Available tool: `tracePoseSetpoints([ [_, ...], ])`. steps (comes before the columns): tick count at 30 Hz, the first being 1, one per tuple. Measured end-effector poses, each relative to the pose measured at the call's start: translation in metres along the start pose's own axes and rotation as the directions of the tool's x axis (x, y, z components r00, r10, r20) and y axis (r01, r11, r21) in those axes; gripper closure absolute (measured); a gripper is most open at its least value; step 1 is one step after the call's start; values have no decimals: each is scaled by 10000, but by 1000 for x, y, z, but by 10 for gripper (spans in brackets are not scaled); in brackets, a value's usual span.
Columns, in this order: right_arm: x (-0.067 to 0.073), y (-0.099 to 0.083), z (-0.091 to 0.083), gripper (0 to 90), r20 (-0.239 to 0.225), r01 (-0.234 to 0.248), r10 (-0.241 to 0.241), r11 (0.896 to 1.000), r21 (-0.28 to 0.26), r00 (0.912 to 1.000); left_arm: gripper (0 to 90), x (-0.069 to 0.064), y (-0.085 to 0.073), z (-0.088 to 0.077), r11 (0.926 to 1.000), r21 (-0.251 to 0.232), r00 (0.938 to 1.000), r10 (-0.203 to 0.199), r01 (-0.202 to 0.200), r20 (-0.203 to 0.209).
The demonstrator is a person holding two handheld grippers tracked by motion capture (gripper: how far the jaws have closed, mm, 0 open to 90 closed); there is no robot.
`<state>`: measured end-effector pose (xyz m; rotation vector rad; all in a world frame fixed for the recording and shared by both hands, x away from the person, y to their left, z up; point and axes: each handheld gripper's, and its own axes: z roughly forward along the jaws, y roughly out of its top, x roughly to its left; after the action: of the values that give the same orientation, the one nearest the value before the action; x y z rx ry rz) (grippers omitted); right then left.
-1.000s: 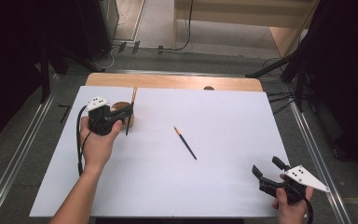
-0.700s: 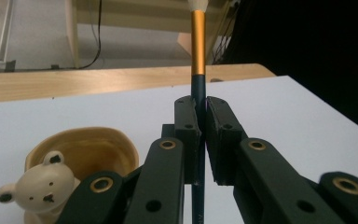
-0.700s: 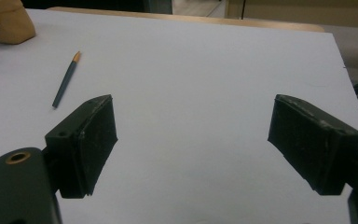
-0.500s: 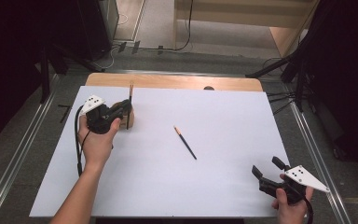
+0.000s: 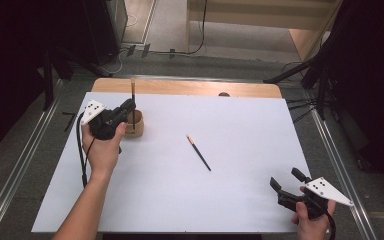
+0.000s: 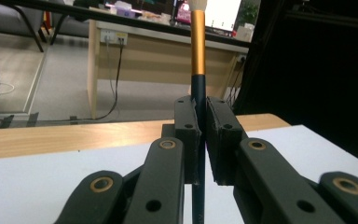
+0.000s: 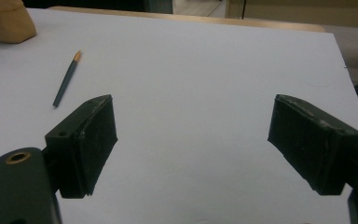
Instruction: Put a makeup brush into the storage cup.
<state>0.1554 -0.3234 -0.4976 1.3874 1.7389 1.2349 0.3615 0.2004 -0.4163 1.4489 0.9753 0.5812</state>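
Wooden cup (image 5: pixel 136 126) sits near the far left of the white sheet (image 5: pixel 240 200), and that's where the action is. My left gripper (image 5: pixel 128 106) is clamped tight on a brush (image 5: pixel 133 89), holding it upright right over the cup. From the left gripper view you can see the dark handle pinched between the two pads (image 6: pixel 189 140), with the gold ferrule of the brush (image 6: pixel 197 46) sticking straight up above them. I can't tell from the high view whether the lower end is already inside the cup or just hovering above the rim, since the gripper body hides it.

Second brush (image 5: pixel 198 152) is the one I'm eyeing next, I reckon. It's lying flat in the middle of the sheet, long axis running diagonally, gold end pointing toward the far left and the dark tail toward the near right. My right gripper (image 5: pixel 286 181) is parked at the near right corner, jaws wide apart and holding nothing. From the right gripper view the second brush (image 7: pixel 66 80) lies ahead and off to the left, tail end closest to me, with the cup (image 7: pixel 8 21) farther on past it.

So the tail points roughly at the right gripper, which makes the right the free hand for it, though it's well apart from it at this point. Probably want to come across the handle, not along it.
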Motion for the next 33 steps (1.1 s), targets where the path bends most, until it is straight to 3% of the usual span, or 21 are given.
tracePoseSetpoints([
  [14, 0, 0, 0, 158, 14, -8, 8, 10000, 22, 10000, 841, 8, -3, 9, 9957, -853, 9967, 310, -374, -755],
  [33, 0, -1, -1, 159, -1, -74, 74, 10000, 39, 10000, 841, 17, -18, 24, 9971, -397, 9890, 583, -642, -1358],
])
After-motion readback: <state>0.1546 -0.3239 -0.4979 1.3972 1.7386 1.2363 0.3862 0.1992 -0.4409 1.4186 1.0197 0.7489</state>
